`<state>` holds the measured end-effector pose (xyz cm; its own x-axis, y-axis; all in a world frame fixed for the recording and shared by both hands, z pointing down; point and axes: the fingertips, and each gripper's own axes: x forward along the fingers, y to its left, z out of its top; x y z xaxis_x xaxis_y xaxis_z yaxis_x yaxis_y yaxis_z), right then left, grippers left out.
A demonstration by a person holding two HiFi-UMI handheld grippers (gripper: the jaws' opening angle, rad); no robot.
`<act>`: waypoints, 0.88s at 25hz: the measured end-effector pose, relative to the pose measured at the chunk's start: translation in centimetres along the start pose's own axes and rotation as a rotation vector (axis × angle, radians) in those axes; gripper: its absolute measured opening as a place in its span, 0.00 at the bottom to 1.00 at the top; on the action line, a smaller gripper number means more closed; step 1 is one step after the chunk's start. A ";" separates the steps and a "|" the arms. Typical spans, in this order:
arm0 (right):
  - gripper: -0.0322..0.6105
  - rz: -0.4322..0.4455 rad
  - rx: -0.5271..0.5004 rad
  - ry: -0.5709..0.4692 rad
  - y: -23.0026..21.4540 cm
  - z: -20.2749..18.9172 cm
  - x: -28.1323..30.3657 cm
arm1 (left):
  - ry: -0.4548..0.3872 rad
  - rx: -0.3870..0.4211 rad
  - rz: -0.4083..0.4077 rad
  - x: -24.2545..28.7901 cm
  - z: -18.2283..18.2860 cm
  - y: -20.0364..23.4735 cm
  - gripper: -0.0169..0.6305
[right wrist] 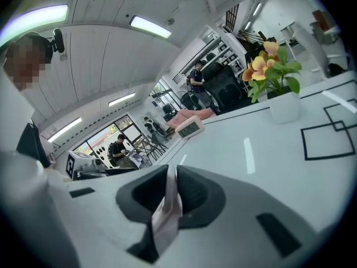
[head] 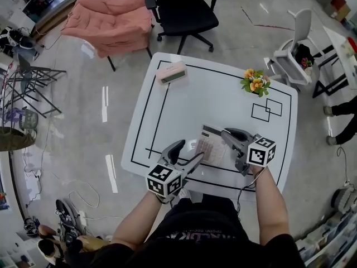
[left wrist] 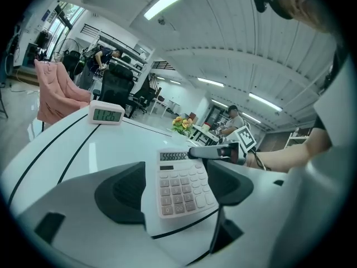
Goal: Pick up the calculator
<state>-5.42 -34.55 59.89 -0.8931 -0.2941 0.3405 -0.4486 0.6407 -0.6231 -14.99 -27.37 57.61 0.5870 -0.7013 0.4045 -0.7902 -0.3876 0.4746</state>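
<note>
The calculator (head: 212,145), pale with a grey display strip, is near the front of the white table (head: 223,99), tilted up on its right side. My right gripper (head: 226,138) is shut on that right edge. In the right gripper view the calculator (right wrist: 167,216) shows edge-on, pinched between the pads of the right gripper (right wrist: 170,197). My left gripper (head: 189,151) is at the calculator's near-left corner. In the left gripper view its jaws (left wrist: 175,188) stand wide, the calculator (left wrist: 184,183) lies between them untouched, and the right gripper (left wrist: 217,151) holds the end by the display.
A pink digital clock (head: 171,72) stands at the table's far left edge, and a small flower pot (head: 255,82) at the far right. Black tape squares (head: 268,109) mark the right side. A pink chair (head: 111,21), a black office chair (head: 184,10) and a white chair (head: 293,52) stand beyond the table.
</note>
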 end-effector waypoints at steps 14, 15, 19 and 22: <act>0.13 0.154 -0.051 -0.240 12.5 3.1 -5.6 | -0.021 -0.124 -0.241 -5.1 -0.3 -3.9 0.56; 0.13 0.165 -0.057 -0.251 13.5 3.0 -5.9 | -0.020 -0.136 -0.280 -5.5 -0.3 -4.6 0.55; 0.13 0.195 -0.075 -0.285 17.0 2.2 -7.3 | -0.007 -0.185 -0.455 -7.6 -0.8 -8.0 0.47; 0.13 0.185 -0.078 -0.303 18.6 1.2 -8.2 | 0.003 -0.201 -0.543 -9.3 -1.3 -10.1 0.32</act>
<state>-6.47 -21.05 44.61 -0.9340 -0.3573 -0.0045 -0.2845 0.7513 -0.5955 -12.23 -16.15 50.12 0.8998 -0.4317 0.0632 -0.3267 -0.5704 0.7536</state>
